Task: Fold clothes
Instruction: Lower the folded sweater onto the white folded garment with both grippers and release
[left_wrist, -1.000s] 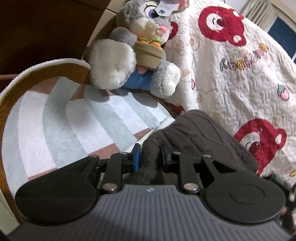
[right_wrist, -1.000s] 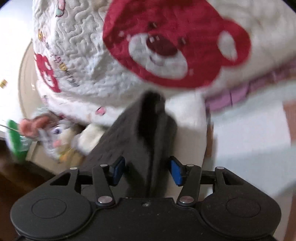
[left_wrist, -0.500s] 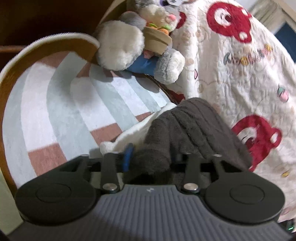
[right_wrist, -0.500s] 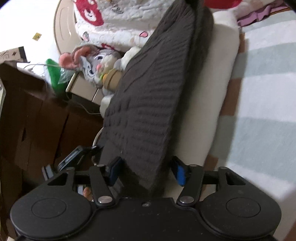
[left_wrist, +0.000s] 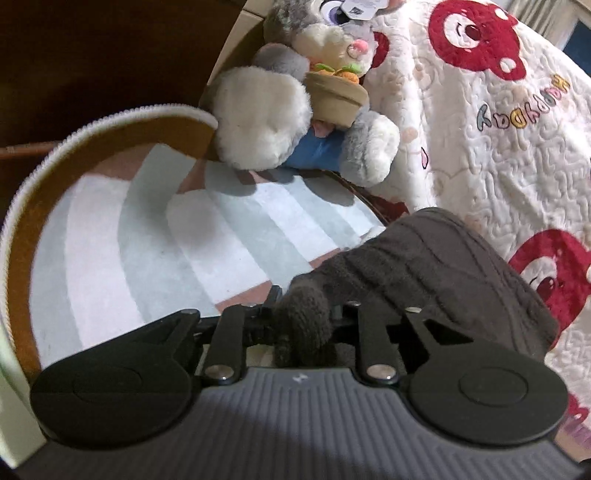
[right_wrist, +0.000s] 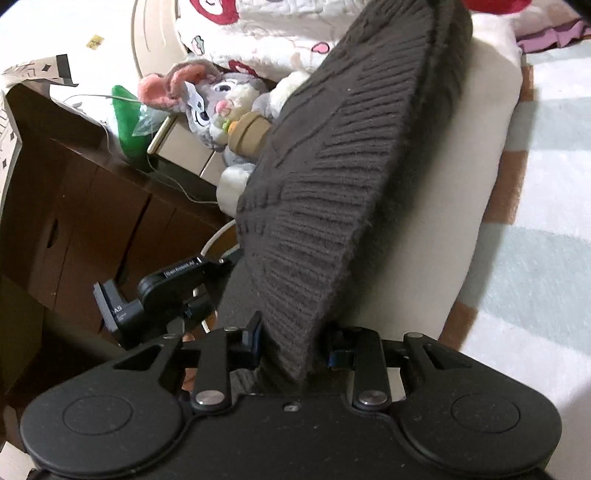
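Beside the plush rabbit (left_wrist: 295, 107), both grippers (left_wrist: 304, 314) (right_wrist: 291, 343) apparently clamp the dark sweater (right_wrist: 332, 177).

left claw (left_wrist: 303, 317) black, ribbed grey body, silver screws, right claw (right_wrist: 292, 345) black, blue pads

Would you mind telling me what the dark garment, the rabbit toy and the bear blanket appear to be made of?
The garment looks like thick grey-brown knit, probably wool or acrylic: ribbed rows, fuzzy edges. Both the left gripper and the right gripper pinch it. The rabbit toy is fluffy plush pile. The blanket seems to be soft quilted fleece with stitched swirls.
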